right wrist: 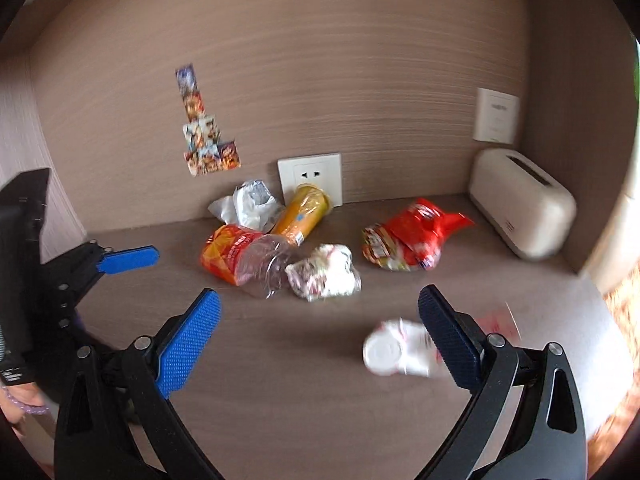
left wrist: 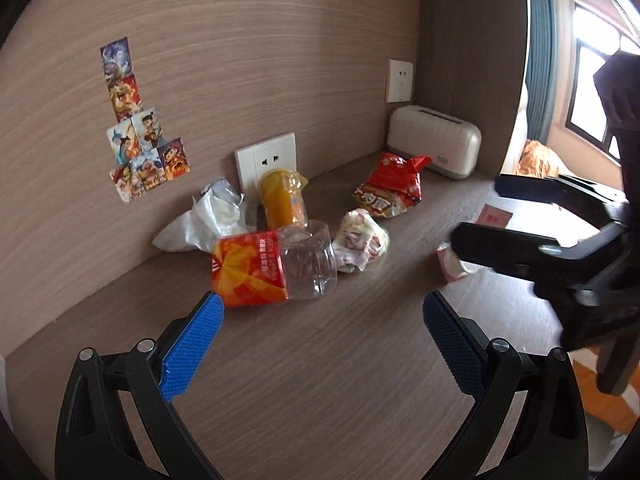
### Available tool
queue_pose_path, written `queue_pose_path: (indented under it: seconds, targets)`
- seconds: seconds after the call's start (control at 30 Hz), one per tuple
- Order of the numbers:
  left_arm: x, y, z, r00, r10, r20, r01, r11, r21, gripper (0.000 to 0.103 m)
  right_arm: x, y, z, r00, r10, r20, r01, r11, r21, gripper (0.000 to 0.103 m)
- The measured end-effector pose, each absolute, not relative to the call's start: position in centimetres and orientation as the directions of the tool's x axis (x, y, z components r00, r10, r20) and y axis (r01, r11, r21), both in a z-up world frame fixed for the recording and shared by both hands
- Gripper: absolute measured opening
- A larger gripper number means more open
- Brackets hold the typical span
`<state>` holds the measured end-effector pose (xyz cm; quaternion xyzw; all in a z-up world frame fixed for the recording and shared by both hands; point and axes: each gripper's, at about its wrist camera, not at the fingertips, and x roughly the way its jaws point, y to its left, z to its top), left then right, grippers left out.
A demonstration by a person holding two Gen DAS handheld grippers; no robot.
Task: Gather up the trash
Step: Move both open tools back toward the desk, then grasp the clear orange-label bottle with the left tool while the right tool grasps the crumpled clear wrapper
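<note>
On the desk I see my right gripper spread beside a blurred, possibly paper cup; left gripper spread before the bottle.

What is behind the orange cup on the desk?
Behind the orange cup the wall outlet shows, its lower part covered by the cup's wrapped top. A white plastic bag lies beside it. Whether the cup touches the outlet cannot be told.

On the desk, a plastic bottle lies at frame centre, with a crumpled wrapper just to its right. Behind them a cup leans by the wall socket, a plastic bag to its left. A snack bag lies farther right, before the toaster in the corner, and a small tub lies at lower right.
</note>
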<state>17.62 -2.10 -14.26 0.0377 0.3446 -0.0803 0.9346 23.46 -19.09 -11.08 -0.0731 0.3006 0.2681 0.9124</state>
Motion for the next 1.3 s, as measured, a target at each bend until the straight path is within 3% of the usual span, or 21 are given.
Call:
queue_pose_path:
  seconds: [0.17, 0.2, 0.33, 0.47, 0.57, 0.63, 0.97, 1.3]
  targets:
    - [19.0, -2.3, -15.0, 0.754, -0.105, -0.649, 0.183, 0.982, 0.054, 0.098, 27.7, -17.8, -12.4, 0.637, 0.411, -0.653, -0.554, 0.832, -0.017, 0.099]
    - [19.4, -2.1, -15.1, 0.754, -0.104, -0.649, 0.185, 0.981, 0.058, 0.098, 28.4, -17.5, -12.8, 0.571, 0.419, -0.706, -0.61, 0.792, -0.024, 0.099]
    - [21.1, -1.4, -15.5, 0.746, -0.094, -0.659, 0.191, 0.979, 0.076, 0.098, 30.4, -16.6, -14.0, 0.53, 0.418, -0.738, -0.622, 0.783, -0.003, 0.098]
    - [22.7, -0.8, -16.1, 0.742, -0.056, -0.668, 0.192, 0.972, 0.132, 0.098, 31.7, -15.8, -14.8, 0.51, 0.399, -0.762, -0.623, 0.782, -0.007, 0.092]
    - [23.9, 0.6, -16.5, 0.718, -0.09, -0.69, 0.192, 0.979, 0.072, 0.098, 32.2, -15.1, -15.5, 0.495, 0.373, -0.784, -0.633, 0.774, -0.031, 0.086]
    - [24.4, 1.2, -16.8, 0.703, -0.125, -0.7, 0.194, 0.981, 0.019, 0.098, 32.2, -14.6, -15.9, 0.494, 0.353, -0.795, -0.641, 0.766, -0.059, 0.085]
    - [25.0, 0.5, -17.4, 0.688, -0.169, -0.705, 0.229, 0.973, -0.011, 0.098, 32.6, -15.0, -16.5, 0.466, 0.309, -0.829, -0.663, 0.742, -0.096, 0.083]
    - [26.5, 0.3, -17.6, 0.709, -0.065, -0.703, 0.159, 0.985, 0.069, 0.098, 33.2, -14.0, -17.4, 0.459, 0.304, -0.835, -0.683, 0.722, -0.113, 0.081]
